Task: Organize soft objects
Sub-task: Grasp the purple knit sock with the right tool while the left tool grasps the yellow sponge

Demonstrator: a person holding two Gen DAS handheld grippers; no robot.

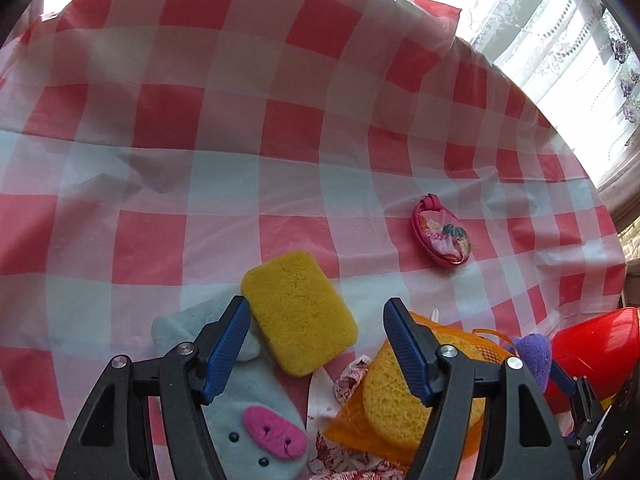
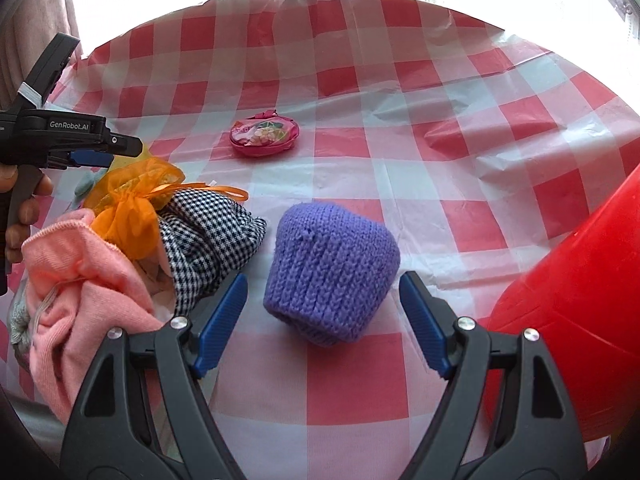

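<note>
Yellow sponge [image 1: 299,312] seen only from left wrist, lying between spread left gripper [image 1: 316,346] jaws, purple knit hat [image 2: 330,270] just ahead of spread, empty right gripper [image 2: 322,326].

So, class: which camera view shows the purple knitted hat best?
The right wrist view: the purple knitted hat lies whole and unobstructed just ahead of the open right gripper. The left wrist view catches only a sliver behind a gripper finger.

A table under a red-and-white checked cloth [image 1: 280,128] stands by bright, seemingly lace-curtained windows [image 1: 568,40].
</note>
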